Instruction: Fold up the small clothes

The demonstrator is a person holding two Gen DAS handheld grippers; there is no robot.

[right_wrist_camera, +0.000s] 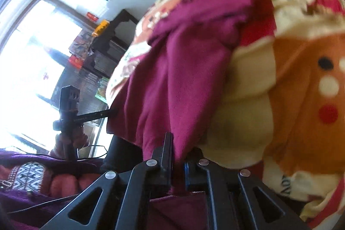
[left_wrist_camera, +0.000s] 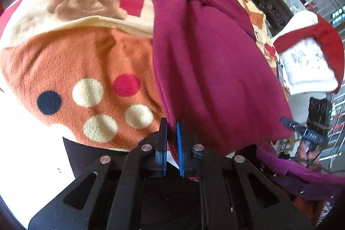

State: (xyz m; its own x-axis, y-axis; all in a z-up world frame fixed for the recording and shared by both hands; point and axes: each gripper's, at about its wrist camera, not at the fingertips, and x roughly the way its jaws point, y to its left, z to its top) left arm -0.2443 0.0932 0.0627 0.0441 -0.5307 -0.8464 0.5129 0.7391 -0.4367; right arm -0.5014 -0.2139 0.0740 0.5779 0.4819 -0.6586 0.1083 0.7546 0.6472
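garment: one maroon top (left_wrist_camera: 207,61), lying long across the patterned blanket (left_wrist_camera: 86,61) on the bed; its near hem is lifted off the blanket
left gripper (left_wrist_camera: 171,133): fingers (left_wrist_camera: 180,143) pinched tight on one near corner of the top, cloth squeezed between the pads
right gripper (right_wrist_camera: 177,150): fingers (right_wrist_camera: 167,150) clamped on the other near corner; the cloth hangs up out of the narrow gap
done so far: both near corners gripped, near edge raised clear of the blanket
not done: no clean crease visible; far end of the top still bunched, with a sleeve or flap doubled over
judgement: early, first fold just starting; likely carry the near edge to the far end of the top, then release
other clothes: white-and-red item (left_wrist_camera: 306,57) beyond the top's right edge, looks unfolded; can't tell if it's in the job
blur: right wrist view smeared, detail poor
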